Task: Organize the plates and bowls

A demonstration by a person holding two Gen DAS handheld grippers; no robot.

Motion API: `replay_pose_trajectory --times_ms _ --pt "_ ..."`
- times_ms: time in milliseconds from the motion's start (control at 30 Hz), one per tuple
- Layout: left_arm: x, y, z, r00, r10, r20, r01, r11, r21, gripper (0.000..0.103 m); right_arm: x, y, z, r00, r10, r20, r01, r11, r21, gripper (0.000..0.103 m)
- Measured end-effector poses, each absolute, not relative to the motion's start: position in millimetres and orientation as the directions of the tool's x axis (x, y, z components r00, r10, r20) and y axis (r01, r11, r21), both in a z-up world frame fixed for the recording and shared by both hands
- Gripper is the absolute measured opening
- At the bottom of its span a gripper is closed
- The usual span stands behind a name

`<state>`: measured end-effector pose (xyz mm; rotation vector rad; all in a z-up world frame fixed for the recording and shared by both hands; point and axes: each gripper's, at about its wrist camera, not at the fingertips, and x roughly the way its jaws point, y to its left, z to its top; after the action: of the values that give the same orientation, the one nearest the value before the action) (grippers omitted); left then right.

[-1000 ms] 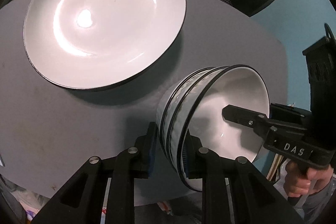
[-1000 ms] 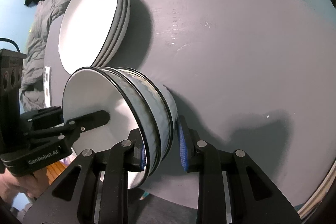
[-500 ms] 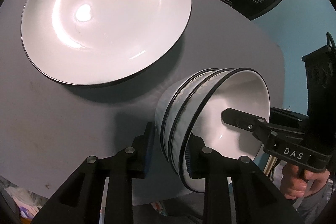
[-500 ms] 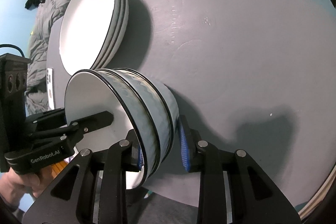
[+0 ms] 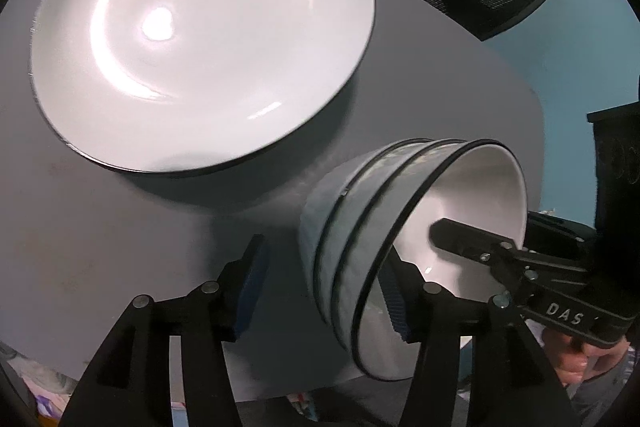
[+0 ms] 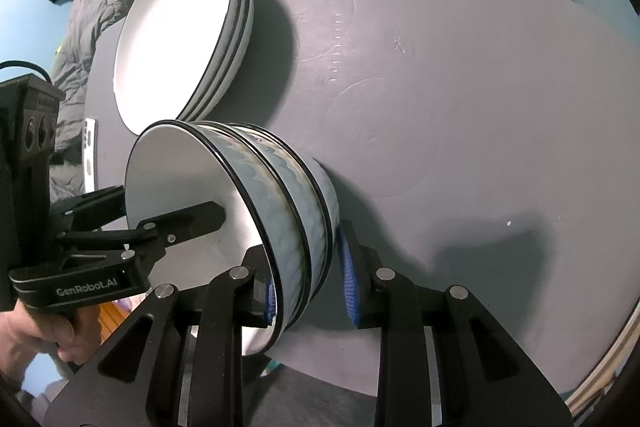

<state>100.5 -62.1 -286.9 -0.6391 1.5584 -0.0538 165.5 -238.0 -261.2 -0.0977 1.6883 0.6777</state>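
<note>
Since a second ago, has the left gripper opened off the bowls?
Yes. The left gripper is opening; its outer finger now stands clear of the bowls, over bare table.

Black fingers (image 5: 236,291), blue ribbed pads (image 6: 349,279)

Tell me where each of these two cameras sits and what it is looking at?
Left wrist: on the left gripper, looking steeply down at the plates; its jaws are opening around the bowl stack's wall; a hand shows.
Right wrist: on the right gripper, looking down, its pads on the stack's wall; a hand shows.
Both share bowls, plates, grey table, each other's gripper.
</note>
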Motion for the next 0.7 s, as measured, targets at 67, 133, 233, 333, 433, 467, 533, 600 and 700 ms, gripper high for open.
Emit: replay_pose_trajectory --times_ms 67,133,233,333,433,467,533,600,700 --pt "102 -66 -287 0.05 -0.45 -0.891 -0.361 0.824 -0.437 0.044 165 -236 -262 -0.245 0.299 -0.922 -0.421 0.824 0.379 0.027" --pt "104 -71 -285 0.047 -0.43 -0.902 -0.356 0.836 -0.417 0.044 165 -235 -262 -0.243 0.299 -0.923 -0.422 0.824 0.378 0.027" --pt "103 -74 -282 0.044 -0.411 -0.911 -0.358 0.845 -0.398 0.039 164 -235 -262 -0.236 0.297 -0.926 -0.413 0.832 0.372 0.027" --pt "100 -69 -280 0.054 -0.408 -0.911 -0.376 0.837 -0.397 0.029 163 -237 -262 -0.228 0.293 -0.929 -0.4 0.841 0.363 0.022" --pt "96 -61 -278 0.053 -0.42 -0.906 -0.382 0.83 -0.407 0.023 162 -237 -261 -0.222 0.289 -0.931 -0.404 0.842 0.358 0.022" --pt "95 -60 -278 0.051 -0.423 -0.905 -0.383 0.828 -0.409 0.023 162 -236 -261 -0.223 0.286 -0.932 -0.406 0.842 0.356 0.022" --pt "96 -60 -278 0.047 -0.416 -0.908 -0.372 0.836 -0.403 0.022 163 -235 -261 -0.228 0.284 -0.931 -0.4 0.845 0.356 0.022" --pt "97 -62 -277 0.044 -0.409 -0.911 -0.358 0.845 -0.397 0.022 163 -234 -262 -0.229 0.284 -0.931 -0.4 0.845 0.356 0.022" --pt "97 -66 -277 0.048 -0.406 -0.912 -0.355 0.847 -0.396 0.022 163 -235 -262 -0.232 0.291 -0.928 -0.39 0.846 0.363 0.022"
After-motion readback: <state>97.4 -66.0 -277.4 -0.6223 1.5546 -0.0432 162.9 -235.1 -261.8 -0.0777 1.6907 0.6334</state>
